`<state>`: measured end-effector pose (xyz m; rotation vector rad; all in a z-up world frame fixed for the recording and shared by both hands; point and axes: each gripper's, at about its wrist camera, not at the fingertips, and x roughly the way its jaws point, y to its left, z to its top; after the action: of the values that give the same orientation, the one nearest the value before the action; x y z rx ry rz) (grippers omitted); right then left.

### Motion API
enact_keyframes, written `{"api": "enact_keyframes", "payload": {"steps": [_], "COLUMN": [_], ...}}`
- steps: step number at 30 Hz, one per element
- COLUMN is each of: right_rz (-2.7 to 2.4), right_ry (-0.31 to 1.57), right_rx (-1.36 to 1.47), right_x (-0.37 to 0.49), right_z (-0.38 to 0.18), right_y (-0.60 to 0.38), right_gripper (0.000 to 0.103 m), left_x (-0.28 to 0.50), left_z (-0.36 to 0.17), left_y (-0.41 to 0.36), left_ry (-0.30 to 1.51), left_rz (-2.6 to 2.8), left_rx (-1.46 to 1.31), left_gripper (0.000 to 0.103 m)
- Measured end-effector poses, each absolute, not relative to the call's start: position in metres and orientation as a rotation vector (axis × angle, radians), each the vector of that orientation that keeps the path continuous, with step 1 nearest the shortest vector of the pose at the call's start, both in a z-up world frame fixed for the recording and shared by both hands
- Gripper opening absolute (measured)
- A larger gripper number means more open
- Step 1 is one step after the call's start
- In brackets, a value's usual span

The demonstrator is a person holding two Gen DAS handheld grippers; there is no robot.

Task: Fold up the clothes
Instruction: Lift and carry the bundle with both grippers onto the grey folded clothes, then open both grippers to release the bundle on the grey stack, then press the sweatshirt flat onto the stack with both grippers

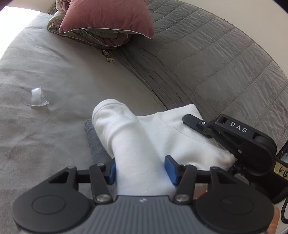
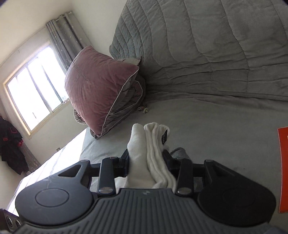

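The left tool [image 1: 142,169] is gripping a thick roll of the white garment [image 1: 162,136] between its blue pads [image 1: 171,170], the cloth running out ahead of the fingers as a rounded, doubled-over tube. The right tool [image 2: 146,162] is clamping another part of the same white garment [image 2: 144,153], its black fingers pressing several stacked layers together; from the left wrist view it is coming in from the right side, lying across the flat white panel.

The garment is sitting low over the grey bed [image 1: 45,126], bunched between the two tools, with a flatter part spreading toward the quilted headboard [image 1: 225,63]. A grey garment [image 1: 95,142] is lying partly under it, just beside the roll. The white fabric looks thick and soft, like fleece or heavy knit, and in the right wrist view its edges are showing as neat parallel ridges with a small dark label [image 2: 164,137] at one side.

Judging by the layers already stacked, a fold seems to be in hand, though whether it is being carried over or gathered up cannot be settled. Any move to come calls for both tools travelling together so the layers stay aligned, and for keeping the grey piece from dragging along.

Further off, a pink pillow [image 1: 108,16] is resting on folded bedding, and a scrap of clear plastic [image 1: 38,99] is lying on the bed.
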<state>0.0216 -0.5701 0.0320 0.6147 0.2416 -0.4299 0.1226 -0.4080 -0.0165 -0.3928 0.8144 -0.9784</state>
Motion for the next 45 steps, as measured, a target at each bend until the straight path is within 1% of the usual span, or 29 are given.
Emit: {"api": "enact_keyframes", "payload": {"steps": [4,9,12,13,15,18,21,24,26,28,30,31,33,34,37,41,44,45], "right_rz": [-0.491,-0.434,-0.431,-0.455,-0.504,-0.561,-0.596,-0.621,-0.608,-0.554,-0.494,-0.432,-0.295,-0.23,-0.096,0.006,0.001,-0.001], "right_ry": [0.259,0.215,0.205,0.229,0.277,0.305,0.279,0.281,0.295,0.309,0.323,0.329,0.347,0.357,0.366,0.387,0.44,0.457], "right_rx": [0.616,0.591,0.587,0.591,0.597,0.587,0.546,0.47,0.395,0.327,0.256,0.2,0.15,0.136,0.089,0.083,0.119,0.131], "right_x": [0.026,0.003,0.009,0.009,0.009,0.008,-0.001,-0.002,0.003,0.006,0.01,0.012,0.011,0.01,0.0,-0.009,-0.007,-0.007], "right_z": [0.025,0.043,0.043,0.039,0.03,0.025,0.036,0.056,0.073,0.09,0.107,0.114,0.117,0.117,0.104,0.073,0.042,0.031], "right_y": [-0.575,-0.582,-0.59,-0.594,-0.601,-0.602,-0.596,-0.587,-0.581,-0.578,-0.575,-0.575,-0.578,-0.581,-0.588,-0.592,-0.599,-0.602], "right_gripper": [0.041,0.041,0.041,0.041,0.041,0.047,0.05,0.05,0.05,0.05,0.05,0.05,0.05,0.05,0.05,0.05,0.044,0.037], "left_x": [0.12,0.116,0.117,0.117,0.116,0.118,0.116,0.116,0.12,0.121,0.12,0.12,0.121,0.122,0.127,0.136,0.139,0.139], "left_z": [-0.013,-0.004,-0.013,-0.017,-0.024,-0.019,-0.01,0.006,0.017,0.029,0.039,0.044,0.05,0.051,0.049,0.029,-0.001,-0.012], "left_y": [-0.405,-0.399,-0.405,-0.408,-0.411,-0.404,-0.393,-0.38,-0.376,-0.377,-0.381,-0.384,-0.389,-0.391,-0.399,-0.415,-0.427,-0.431], "left_ry": [0.792,0.764,0.785,0.794,0.798,0.795,0.763,0.683,0.665,0.629,0.578,0.557,0.523,0.511,0.481,0.497,0.577,0.603], "left_rz": [-0.974,-0.963,-0.965,-0.964,-0.966,-0.977,-0.967,-0.935,-0.93,-0.94,-0.958,-0.972,-1.001,-1.007,-1.04,-1.089,-1.093,-1.091], "left_rx": [-0.429,-0.481,-0.464,-0.456,-0.445,-0.449,-0.44,-0.421,-0.424,-0.399,-0.342,-0.314,-0.266,-0.251,-0.228,-0.215,-0.205,-0.195], "left_gripper": [0.054,0.053,0.054,0.054,0.057,0.062,0.062,0.062,0.062,0.058,0.049,0.047,0.037,0.036,0.035,0.034,0.034,0.034]}}
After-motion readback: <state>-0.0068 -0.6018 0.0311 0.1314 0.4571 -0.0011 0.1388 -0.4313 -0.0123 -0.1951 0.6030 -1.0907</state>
